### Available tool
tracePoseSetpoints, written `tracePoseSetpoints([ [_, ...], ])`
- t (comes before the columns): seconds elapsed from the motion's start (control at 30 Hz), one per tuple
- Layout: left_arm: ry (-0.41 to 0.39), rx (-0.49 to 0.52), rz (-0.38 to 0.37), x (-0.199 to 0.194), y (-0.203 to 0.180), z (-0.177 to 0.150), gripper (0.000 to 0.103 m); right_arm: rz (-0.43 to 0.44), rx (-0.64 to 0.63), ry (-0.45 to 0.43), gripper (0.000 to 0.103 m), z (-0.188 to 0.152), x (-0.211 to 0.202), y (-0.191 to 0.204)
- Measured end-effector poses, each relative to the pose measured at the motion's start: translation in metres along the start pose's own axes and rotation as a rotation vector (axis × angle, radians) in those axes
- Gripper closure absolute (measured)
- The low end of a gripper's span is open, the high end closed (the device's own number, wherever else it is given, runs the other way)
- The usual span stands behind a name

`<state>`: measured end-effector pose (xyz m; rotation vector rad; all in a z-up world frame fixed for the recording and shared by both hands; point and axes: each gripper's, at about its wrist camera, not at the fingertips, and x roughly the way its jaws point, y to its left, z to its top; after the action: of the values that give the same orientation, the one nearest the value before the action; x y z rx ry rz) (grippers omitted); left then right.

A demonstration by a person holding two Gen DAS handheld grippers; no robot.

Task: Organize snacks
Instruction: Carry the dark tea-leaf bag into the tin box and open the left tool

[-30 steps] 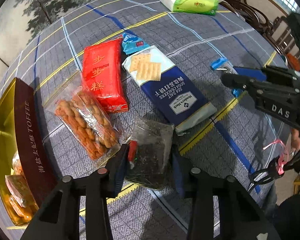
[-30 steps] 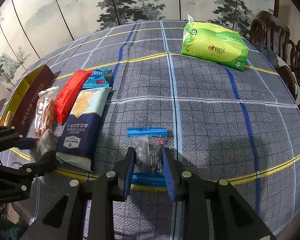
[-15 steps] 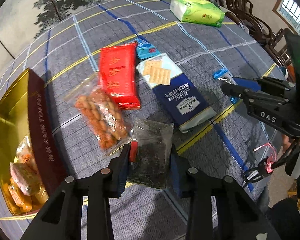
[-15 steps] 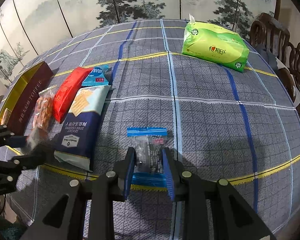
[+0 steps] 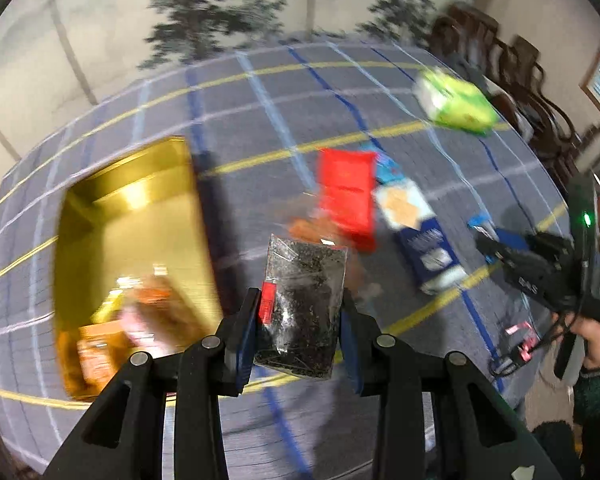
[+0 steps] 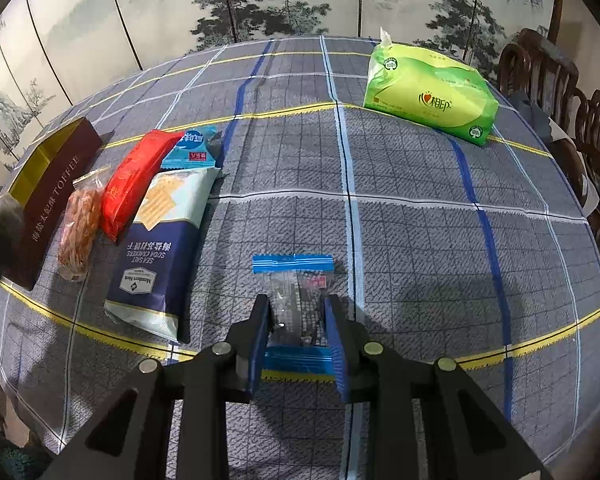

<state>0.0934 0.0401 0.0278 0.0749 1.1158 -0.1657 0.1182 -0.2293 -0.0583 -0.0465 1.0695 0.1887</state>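
Painted pine screens back a round tabletop (image 6: 420,220) under a grey plaid cloth. Along its left side lie a red packet (image 6: 134,182), a small blue packet (image 6: 194,152), a soda cracker pack (image 6: 162,248) and a clear bag of orange snacks (image 6: 80,232), all crowded beside the toffee box (image 6: 52,204); a green tissue pack (image 6: 430,94) sits far back, with bare cloth between. The box's gold inside (image 5: 140,232) holds wrapped sweets (blurred). The left hand-held gripper (image 5: 300,328) clamps a clear bag of dark bits (image 5: 304,300), lifted just beside the box. The right hand-held gripper (image 6: 298,336) pinches a blue-zip bag (image 6: 296,288) lying on the cloth near the front edge.
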Motion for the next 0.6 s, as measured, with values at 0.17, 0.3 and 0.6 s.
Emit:
tracePoseSetpoints([
  [0.17,-0.018,-0.111,0.072,-0.013,0.05,0.0,0.07,-0.012,-0.002,0.005,0.075,0.001,0.001,0.002],
  [0.3,-0.011,-0.171,0.133,-0.015,0.084,-0.006,0.07,-0.022,-0.005,0.01,0.075,0.001,0.001,0.003],
  [0.6,0.053,-0.297,0.206,-0.003,0.141,-0.031,0.07,-0.044,-0.01,0.019,0.075,0.002,0.002,0.006],
])
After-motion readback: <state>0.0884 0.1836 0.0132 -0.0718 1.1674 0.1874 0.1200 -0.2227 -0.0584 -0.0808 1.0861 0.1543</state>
